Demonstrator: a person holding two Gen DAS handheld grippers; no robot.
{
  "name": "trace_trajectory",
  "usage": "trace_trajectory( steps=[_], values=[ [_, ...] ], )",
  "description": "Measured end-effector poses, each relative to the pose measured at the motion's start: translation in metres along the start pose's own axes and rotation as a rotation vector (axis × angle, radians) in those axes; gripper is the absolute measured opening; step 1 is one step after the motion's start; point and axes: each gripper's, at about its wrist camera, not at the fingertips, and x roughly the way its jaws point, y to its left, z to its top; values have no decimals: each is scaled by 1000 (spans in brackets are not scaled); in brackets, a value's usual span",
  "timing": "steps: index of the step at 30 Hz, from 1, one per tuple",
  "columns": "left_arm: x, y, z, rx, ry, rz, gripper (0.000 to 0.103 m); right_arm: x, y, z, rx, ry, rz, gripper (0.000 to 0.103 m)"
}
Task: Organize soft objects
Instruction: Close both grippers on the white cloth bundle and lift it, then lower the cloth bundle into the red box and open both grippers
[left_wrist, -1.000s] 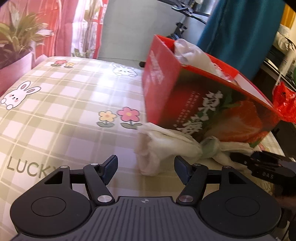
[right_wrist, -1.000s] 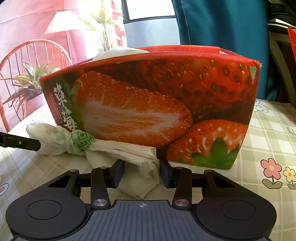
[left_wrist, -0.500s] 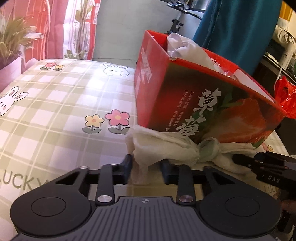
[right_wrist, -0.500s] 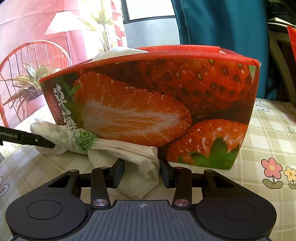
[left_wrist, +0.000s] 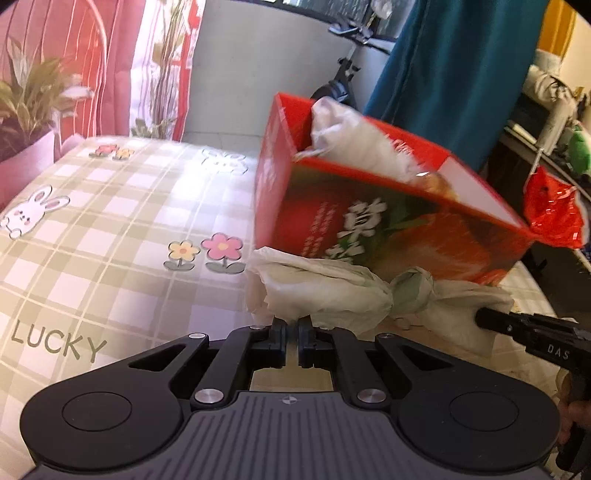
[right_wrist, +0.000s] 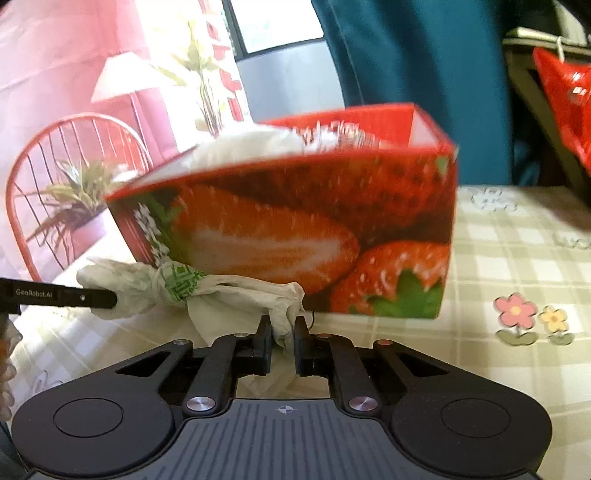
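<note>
While both grippers pinch opposite ends of one knotted white bag (left_wrist: 325, 291), the step in hand looks like the lift toward the box (left_wrist: 388, 221).

Left wrist view: the left gripper (left_wrist: 291, 332), bottom centre, has its fingers almost together on a thin fold of the bag's left end. The bag lies mid-frame on the checked tablecloth (left_wrist: 110, 229), touching the foot of the red strawberry box above it. At lower right, one finger of the right gripper (left_wrist: 532, 334) reaches the bag's far end. I count one box, one bag on the cloth, and one more white bag (left_wrist: 354, 144) already in the box at upper centre. One red bag (left_wrist: 552, 210) hangs at the right edge.

Right wrist view: the right gripper (right_wrist: 282, 332), bottom centre, is closed to a narrow gap on the bag's (right_wrist: 236, 295) right tail. The green-printed knot sits left of centre; the left gripper's finger comes in from the left edge. The box (right_wrist: 295, 232) fills mid-frame, white plastic (right_wrist: 251, 144) showing over its rim.

Next, I judge, both ends must rise together, clear the rim, then let go inside.
</note>
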Motion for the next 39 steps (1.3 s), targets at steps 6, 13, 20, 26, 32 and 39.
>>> trace_trajectory(
  steps=[6,13,20,26,32,39],
  values=[
    [-28,-16,11,30,-65,-16,7,-31,3,15,-5,-81,-2,11],
    [-49,-38,29,67,-128,-38,7,-64,6,32,5,-170,-8,11],
    [-48,-51,57,85,-145,-53,7,-77,5,61,7,-217,-38,11],
    [-29,-52,85,84,-126,-56,7,-70,2,91,-14,-194,-86,10],
    [-5,-53,110,87,-103,-58,7,-53,-7,117,-8,-176,-109,11],
    [26,-49,123,94,-55,-54,7,-20,-19,133,-28,-131,-145,11]
  ],
)
